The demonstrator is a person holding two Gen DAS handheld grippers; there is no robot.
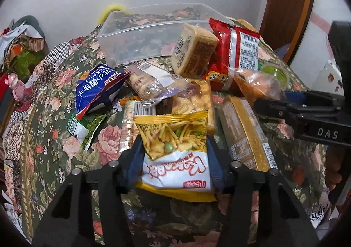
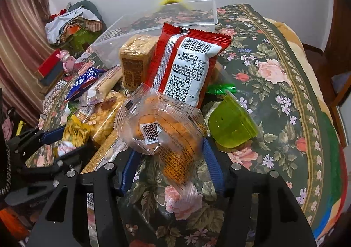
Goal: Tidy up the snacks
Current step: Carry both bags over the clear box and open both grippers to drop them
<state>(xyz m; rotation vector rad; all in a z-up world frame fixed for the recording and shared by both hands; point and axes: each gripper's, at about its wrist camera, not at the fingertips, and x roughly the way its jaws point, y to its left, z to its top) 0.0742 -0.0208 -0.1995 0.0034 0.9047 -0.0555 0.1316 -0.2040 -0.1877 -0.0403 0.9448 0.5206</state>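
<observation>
A heap of snack packets lies on a floral cloth. My left gripper [image 1: 174, 150] has its blue pads on both sides of a yellow and white fries packet [image 1: 175, 148]; it also shows in the right wrist view [image 2: 47, 137]. My right gripper [image 2: 169, 155] has its pads around a clear packet of orange snacks [image 2: 162, 130]; it shows at the right of the left wrist view [image 1: 274, 102]. Behind stand a red packet [image 2: 188, 67], a tan wrapped cake [image 1: 193, 49] and an empty clear plastic box [image 1: 140, 34].
A blue packet [image 1: 96, 91], a green packet [image 1: 85, 126], a long gold-edged packet [image 1: 245, 133] and a green jelly cup [image 2: 232, 126] lie around. A wooden door [image 1: 289, 6] stands at the right. Clutter [image 2: 72, 23] sits beyond the table's left edge.
</observation>
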